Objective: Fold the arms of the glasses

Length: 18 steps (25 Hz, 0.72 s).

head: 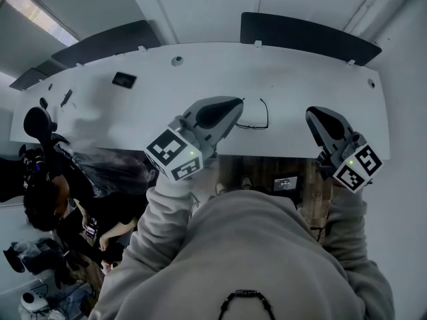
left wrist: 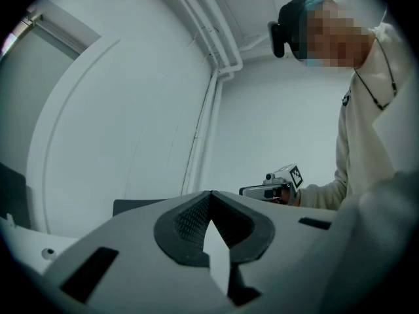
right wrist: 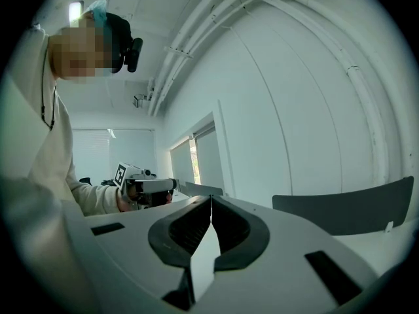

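1. At the far left of the head view, beyond the end of the counter [head: 87, 122], other people [head: 47, 185] sit low and dark; little more of them can be made out.
2. A small dark rectangular object [head: 124, 80] lies on the counter's left part, well apart from the task's things.
3. The left gripper [head: 230, 109] is held over the counter's near edge, pointing across it. Its own view shows the jaws [left wrist: 211, 198] clenched together with nothing between them.
4. The glasses [head: 257, 122] lie on the counter near its front edge, between the two grippers and just beside the left gripper's tip. Whether they touch it cannot be told. One thin arm runs from the frame towards the far side of the counter, so it stands unfolded.
5. The right gripper [head: 317, 117] hovers at the counter's front edge, apart from the glasses. Its view shows its jaws [right wrist: 211, 205] closed on each other and empty.
6. Each gripper view catches the other gripper, held in a hand with a light sleeve.
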Each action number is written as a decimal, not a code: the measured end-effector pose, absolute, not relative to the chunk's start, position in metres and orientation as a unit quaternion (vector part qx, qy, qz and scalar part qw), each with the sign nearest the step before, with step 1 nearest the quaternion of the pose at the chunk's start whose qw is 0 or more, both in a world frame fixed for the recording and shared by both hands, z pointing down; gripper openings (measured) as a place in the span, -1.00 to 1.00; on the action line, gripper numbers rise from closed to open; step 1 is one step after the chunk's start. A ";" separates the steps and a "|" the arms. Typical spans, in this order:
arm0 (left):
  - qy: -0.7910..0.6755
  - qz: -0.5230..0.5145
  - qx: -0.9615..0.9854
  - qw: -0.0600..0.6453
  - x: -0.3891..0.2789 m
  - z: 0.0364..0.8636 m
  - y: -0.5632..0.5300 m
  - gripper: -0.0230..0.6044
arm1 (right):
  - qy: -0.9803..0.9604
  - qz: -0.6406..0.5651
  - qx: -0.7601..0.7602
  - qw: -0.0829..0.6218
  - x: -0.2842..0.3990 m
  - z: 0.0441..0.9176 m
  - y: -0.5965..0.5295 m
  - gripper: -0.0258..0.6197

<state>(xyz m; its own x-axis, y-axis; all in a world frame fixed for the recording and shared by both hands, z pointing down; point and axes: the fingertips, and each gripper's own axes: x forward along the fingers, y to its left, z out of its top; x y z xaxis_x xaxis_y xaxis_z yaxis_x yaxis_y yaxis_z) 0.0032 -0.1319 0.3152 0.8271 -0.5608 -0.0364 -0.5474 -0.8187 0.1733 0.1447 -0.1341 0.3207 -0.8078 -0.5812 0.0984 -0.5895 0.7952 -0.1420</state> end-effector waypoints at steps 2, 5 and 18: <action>-0.291 -0.041 0.953 0.079 0.004 0.316 -0.133 -0.91 | -0.948 0.082 0.307 0.026 0.142 0.322 -0.134 -0.85; -0.292 -0.042 0.952 0.080 0.003 0.316 -0.134 -0.91 | -0.949 0.079 0.305 0.034 0.141 0.323 -0.135 -0.85; -0.295 -0.042 0.950 0.093 0.005 0.325 -0.129 -0.91 | -0.954 0.080 0.284 0.050 0.131 0.333 -0.135 -0.85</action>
<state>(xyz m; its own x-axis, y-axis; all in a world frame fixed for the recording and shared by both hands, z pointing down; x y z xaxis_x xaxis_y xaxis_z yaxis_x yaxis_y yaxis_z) 0.0047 -0.1293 0.3245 0.8222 -0.5687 -0.0249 -0.5532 -0.8085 0.2007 0.1311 -0.1347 0.3334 -0.8334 -0.5344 0.1411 -0.5504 0.8255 -0.1247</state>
